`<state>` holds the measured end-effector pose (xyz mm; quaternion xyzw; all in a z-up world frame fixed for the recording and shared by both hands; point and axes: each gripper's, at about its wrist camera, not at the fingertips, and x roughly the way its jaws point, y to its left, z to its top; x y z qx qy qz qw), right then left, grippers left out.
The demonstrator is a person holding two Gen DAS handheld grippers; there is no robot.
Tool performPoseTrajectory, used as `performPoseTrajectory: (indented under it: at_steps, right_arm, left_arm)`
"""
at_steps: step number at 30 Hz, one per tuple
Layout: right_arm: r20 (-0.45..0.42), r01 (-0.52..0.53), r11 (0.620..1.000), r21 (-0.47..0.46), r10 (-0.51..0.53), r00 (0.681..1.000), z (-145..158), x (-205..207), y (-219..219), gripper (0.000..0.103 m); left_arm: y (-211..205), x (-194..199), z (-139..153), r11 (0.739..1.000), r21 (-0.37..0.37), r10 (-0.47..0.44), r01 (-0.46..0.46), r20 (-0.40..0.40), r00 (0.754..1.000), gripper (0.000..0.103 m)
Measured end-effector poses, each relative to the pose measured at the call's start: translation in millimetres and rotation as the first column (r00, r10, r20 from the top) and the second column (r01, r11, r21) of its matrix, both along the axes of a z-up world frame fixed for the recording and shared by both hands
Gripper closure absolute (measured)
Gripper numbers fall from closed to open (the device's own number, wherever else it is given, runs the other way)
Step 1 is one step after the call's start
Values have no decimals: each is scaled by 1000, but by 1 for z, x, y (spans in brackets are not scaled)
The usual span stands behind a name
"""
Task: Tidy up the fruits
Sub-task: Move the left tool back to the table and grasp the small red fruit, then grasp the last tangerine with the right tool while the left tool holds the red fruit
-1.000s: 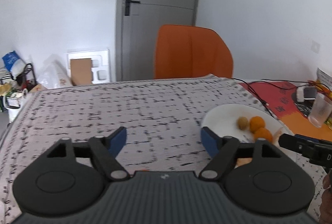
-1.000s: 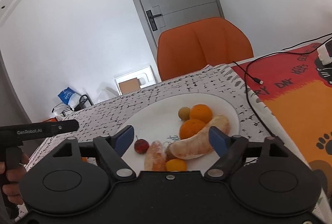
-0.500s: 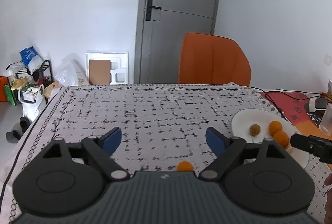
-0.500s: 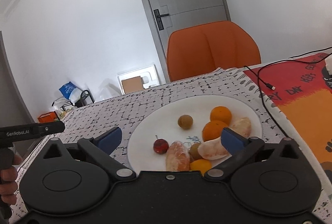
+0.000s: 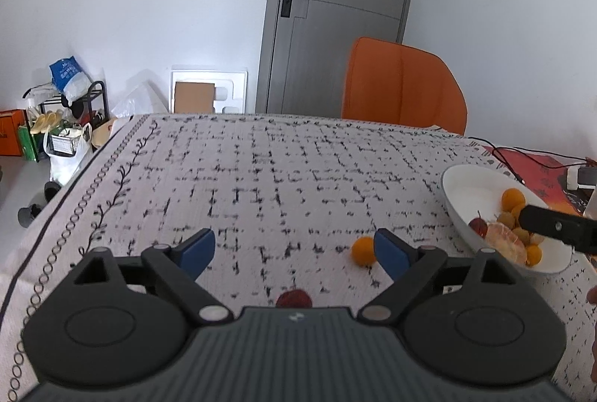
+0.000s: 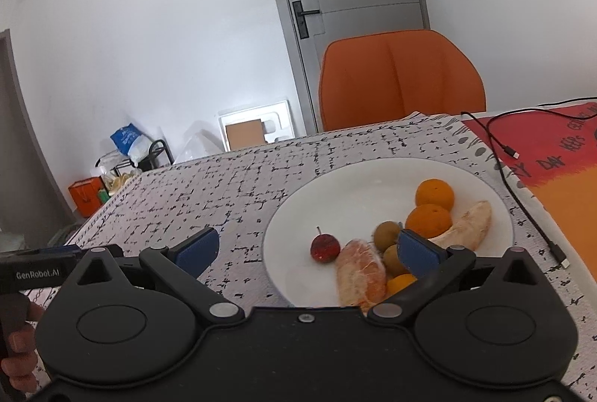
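Lying loose on the table [image 5: 261, 185]: one small orange fruit [image 5: 362, 251] at lower right, one red fruit [image 5: 294, 299] at bottom centre; left gripper [image 5: 294, 251] gaped empty, its jaws having just been opening, seemingly for collection; right gripper [image 6: 308, 247] likewise wide and empty over the plate [image 6: 358, 185] of gathered fruit.

"GenRobot.AI" stands in pale letters on the black left gripper [image 6: 37, 273]; the red mat [image 6: 552, 148] at the counter's far right corner bears large dark lettering, only partly legible.
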<state>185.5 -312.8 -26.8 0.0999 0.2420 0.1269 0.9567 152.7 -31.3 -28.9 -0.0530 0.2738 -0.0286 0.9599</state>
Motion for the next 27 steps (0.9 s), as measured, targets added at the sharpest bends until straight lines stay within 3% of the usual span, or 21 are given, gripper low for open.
performPoseTrajectory:
  at_steps: [11,14,15,16,17,18,19,21,27]
  right_arm:
    - [-21,-44,998,-36,44,999,-2,3,25,0]
    - [-20,-53,997,-48,52,998,-1,4,31,0]
    - [-21,-55,997,-49,54,998,-1,4,33,0]
    - [-23,-58,997,-49,57,998,0,5,35,0]
    - [-25,-62,997,-50,61,998,-1,6,37,0]
    - [-25,-65,997,-51,64,998,-1,7,39,0]
    - [-26,-70,996,-52,69,997,-1,8,42,0]
    - [-30,-93,994,-49,92,995,-1,9,48,0]
    - [-34,-162,985,-60,160,986,-1,14,69,0]
  left_arm:
    - [10,-3,-22,998,-56,-20,18,-37,999,12]
    - [11,-1,-29,997,-74,-23,19,-57,998,17]
    - [11,0,-30,996,-83,-28,23,-64,998,25]
    - [11,1,-33,996,-90,-35,28,-74,997,41]
    - [9,0,-35,997,-78,-33,27,-75,997,46]
    - [9,0,-35,998,-57,-21,17,-67,998,68]
    - [10,1,-35,998,-61,-22,18,-75,997,82]
    - [18,2,-35,994,-109,-23,14,-80,997,82]
    - [36,-1,-34,992,-128,6,-15,-73,997,82]
